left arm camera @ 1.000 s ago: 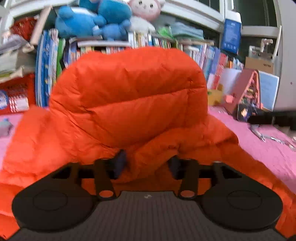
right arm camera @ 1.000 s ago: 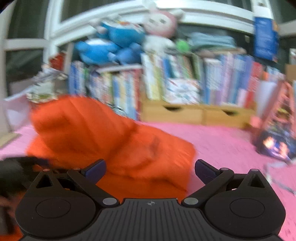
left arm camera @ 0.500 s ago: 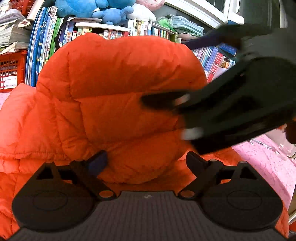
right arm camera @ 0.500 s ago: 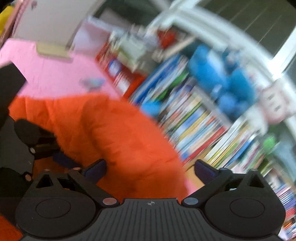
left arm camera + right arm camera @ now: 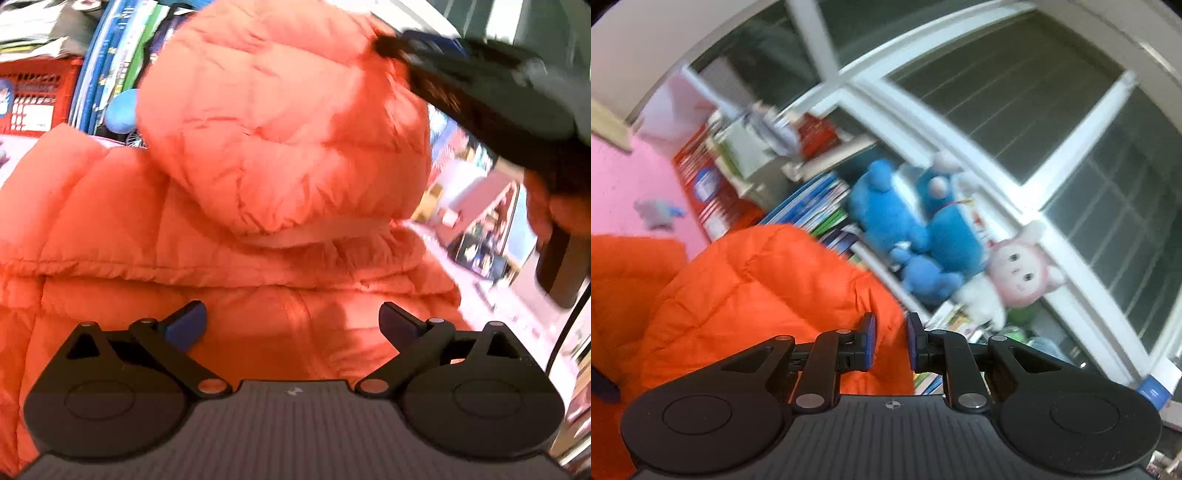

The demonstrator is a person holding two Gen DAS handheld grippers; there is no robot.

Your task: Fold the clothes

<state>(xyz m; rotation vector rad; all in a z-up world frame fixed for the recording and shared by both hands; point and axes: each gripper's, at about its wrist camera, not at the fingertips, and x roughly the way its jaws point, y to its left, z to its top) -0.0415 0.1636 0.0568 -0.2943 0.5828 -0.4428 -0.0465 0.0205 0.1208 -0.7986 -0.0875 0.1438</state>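
An orange puffer jacket (image 5: 229, 258) lies on a pink surface, its hood (image 5: 280, 122) lifted up. My left gripper (image 5: 291, 325) is open and empty just in front of the jacket's collar. My right gripper (image 5: 889, 341) is shut on the top edge of the hood (image 5: 764, 295) and holds it up. In the left wrist view the right gripper (image 5: 480, 96) shows blurred at the upper right, at the hood's top.
A shelf of books (image 5: 812, 210) stands behind the jacket, with blue plush toys (image 5: 916, 236) and a pink-white doll (image 5: 1015, 273) on top, under a window. A red crate (image 5: 33, 96) is at far left. A small grey toy (image 5: 657, 214) lies on the pink surface (image 5: 624, 195).
My left gripper let go of the jacket, opened and drew back. My right gripper swung over to the hood's top and shut on it, lifting the hood.
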